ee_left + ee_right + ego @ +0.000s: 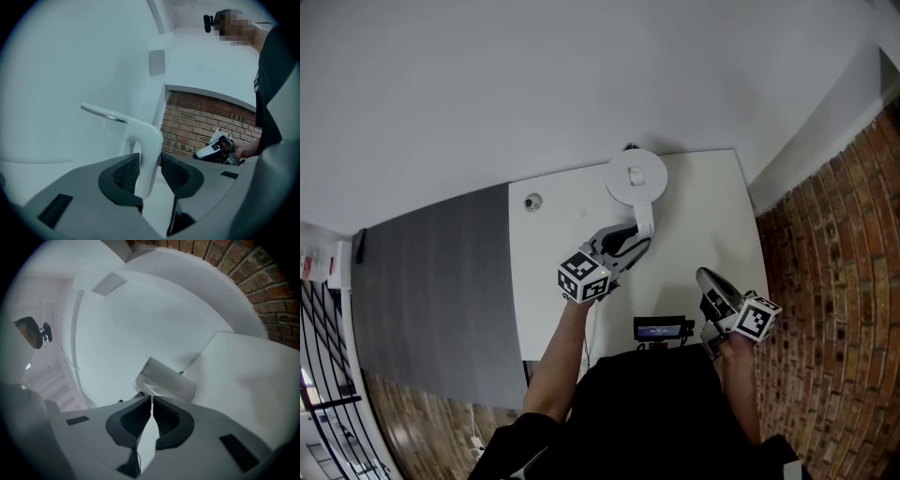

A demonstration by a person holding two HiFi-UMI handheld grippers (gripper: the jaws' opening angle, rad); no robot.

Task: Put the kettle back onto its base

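Note:
A white kettle [636, 178] stands at the far edge of the white table [562, 281], its handle [645, 223] pointing toward me. My left gripper [626, 246] is shut on that handle. In the left gripper view the white handle [146, 154] sits upright between the two dark pads, with the kettle's body [70, 93] filling the left. Whether a base lies under the kettle I cannot tell. My right gripper [711, 284] hovers near the table's right front, shut and empty. Its own view shows the jaws [151, 401] closed and the kettle [166, 380] beyond them.
A small round dark object [532, 202] sits at the table's far left. A black device with a blue screen [661, 329] is at the front edge. A brick wall [834, 281] runs along the right, and a grey surface [431, 291] lies left of the table.

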